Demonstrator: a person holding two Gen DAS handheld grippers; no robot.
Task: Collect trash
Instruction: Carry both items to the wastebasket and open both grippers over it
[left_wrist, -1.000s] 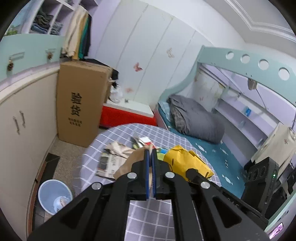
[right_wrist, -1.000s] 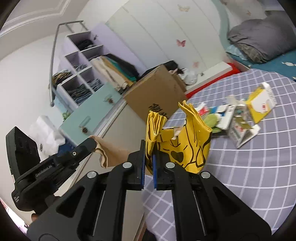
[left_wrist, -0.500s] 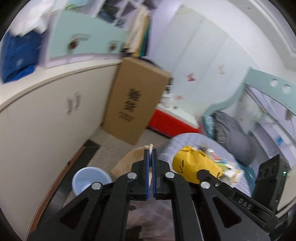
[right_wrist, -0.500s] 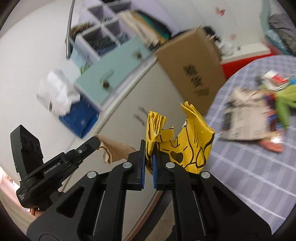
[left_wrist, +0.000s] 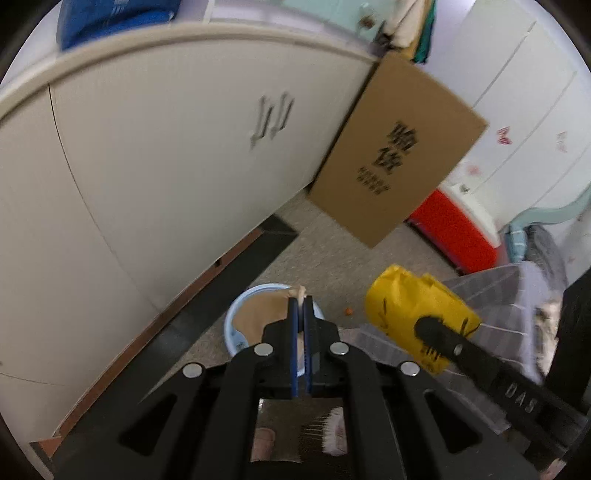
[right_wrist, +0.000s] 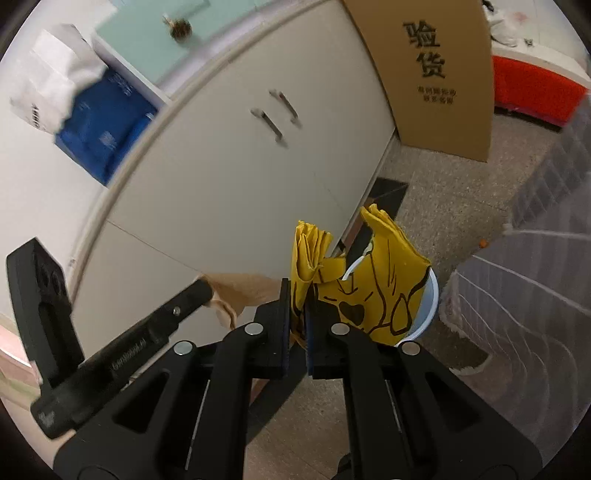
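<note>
The left gripper (left_wrist: 301, 314) is clamped tight on a scrap of brown paper (left_wrist: 258, 317), hanging over the pale blue bin (left_wrist: 236, 314) on the floor. At 3 o'clock, the right gripper (right_wrist: 295, 306) has its jaws just starting to part, a crumpled yellow bag (right_wrist: 354, 280) still pinched between them above the bin's rim. A cardboard box (left_wrist: 399, 147) leans at 1 o'clock against the white cabinet (left_wrist: 166, 147); a checked tablecloth (right_wrist: 535, 295) lies at 3 o'clock.

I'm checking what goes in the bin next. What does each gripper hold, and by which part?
Left gripper: brown paper, pinched at its top edge. Right gripper: yellow bag, by its bunched handle; its jaws are opening.
</note>
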